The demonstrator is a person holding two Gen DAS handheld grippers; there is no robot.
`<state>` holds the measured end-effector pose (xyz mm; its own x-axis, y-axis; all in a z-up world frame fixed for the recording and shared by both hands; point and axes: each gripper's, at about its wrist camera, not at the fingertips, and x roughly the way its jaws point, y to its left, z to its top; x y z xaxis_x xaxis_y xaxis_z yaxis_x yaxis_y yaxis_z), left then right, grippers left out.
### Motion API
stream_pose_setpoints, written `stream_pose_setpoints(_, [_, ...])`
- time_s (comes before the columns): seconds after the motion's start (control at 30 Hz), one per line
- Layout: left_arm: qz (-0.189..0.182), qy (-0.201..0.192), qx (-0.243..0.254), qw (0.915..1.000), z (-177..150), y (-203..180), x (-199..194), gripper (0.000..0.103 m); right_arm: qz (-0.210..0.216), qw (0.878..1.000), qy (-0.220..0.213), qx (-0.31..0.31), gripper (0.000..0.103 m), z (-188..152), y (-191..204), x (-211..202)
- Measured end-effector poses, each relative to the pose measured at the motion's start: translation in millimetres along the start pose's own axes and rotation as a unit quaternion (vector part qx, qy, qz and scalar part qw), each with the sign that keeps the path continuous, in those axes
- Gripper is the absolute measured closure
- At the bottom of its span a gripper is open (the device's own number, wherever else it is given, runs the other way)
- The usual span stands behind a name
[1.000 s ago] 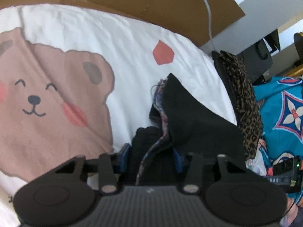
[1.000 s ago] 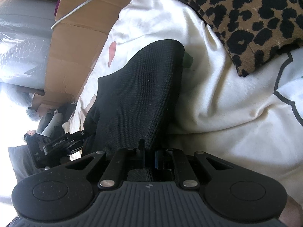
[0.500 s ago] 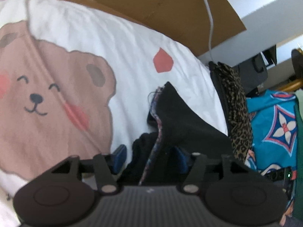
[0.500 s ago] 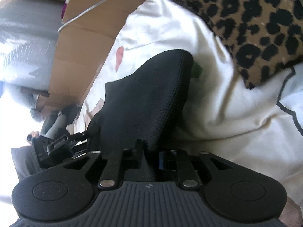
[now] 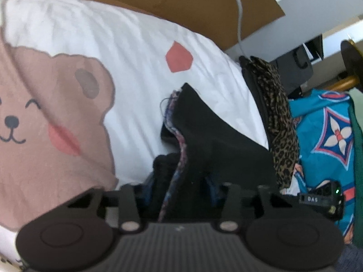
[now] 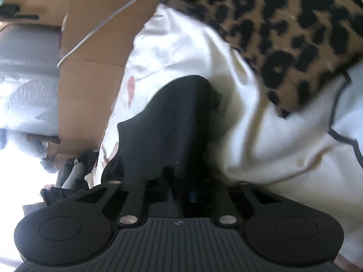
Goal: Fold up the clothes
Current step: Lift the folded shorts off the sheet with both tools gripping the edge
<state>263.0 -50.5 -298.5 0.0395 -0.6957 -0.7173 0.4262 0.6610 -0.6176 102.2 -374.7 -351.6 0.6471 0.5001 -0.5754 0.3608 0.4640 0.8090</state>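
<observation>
Fabric fills the space between the fingers of both tools. In the left wrist view, the left gripper has its jaws closing on a bunched fold of the black garment, whose patterned purple edge runs up between the blue finger pads; the cloth sits packed between them and looks gripped. From there the black garment rises to a pointed corner and lies on the white bedsheet, just right of a large printed brown bear. Beyond the corner a red heart print marks the sheet. To the right, a leopard-print garment lies heaped at the sheet's edge, with a turquoise patterned cloth beside it, and cardboard with a white cable stands behind the bed. In the right wrist view, the right gripper has its jaws narrow and closing, pinching the same black garment, which stretches away from the fingers as a taut, textured band over the white sheet. Farther off, the leopard fabric covers the upper right, and cardboard stands at the upper left.
</observation>
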Motion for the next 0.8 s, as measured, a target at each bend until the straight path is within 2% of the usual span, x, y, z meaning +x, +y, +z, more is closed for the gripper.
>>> stream_pose_setpoints(0.07, [0.007, -0.003, 0.007, 1.0000, 1.0, -6.7, -4.7, 0.071, -0.006, 1.000, -0.004, -0.024, 0.095, 0.5, 10.4, -3.3])
stream_pose_setpoints(0.27, [0.021, -0.031, 0.039, 0.9985, -2.3, -36.8, -31.9, 0.073, -0.018, 0.996, -0.014, -0.082, 0.095, -1.7, 42.6, -19.5])
stream_pose_setpoints(0.53, [0.045, -0.080, 0.052, 0.9944, -17.3, -62.4, -62.1, 0.073, -0.009, 0.993, -0.032, -0.112, 0.095, -5.1, 72.2, -39.5])
stream_pose_setpoints(0.6, [0.047, -0.089, 0.041, 0.9941, -19.9, -65.5, -67.2, 0.073, -0.008, 0.992, -0.036, -0.122, 0.095, -4.7, 79.2, -41.8])
stream_pose_setpoints(0.8, [0.070, -0.107, 0.049, 0.9905, -21.2, -79.6, -82.9, 0.073, -0.020, 0.989, -0.043, -0.143, 0.095, -1.4, 98.2, -39.7])
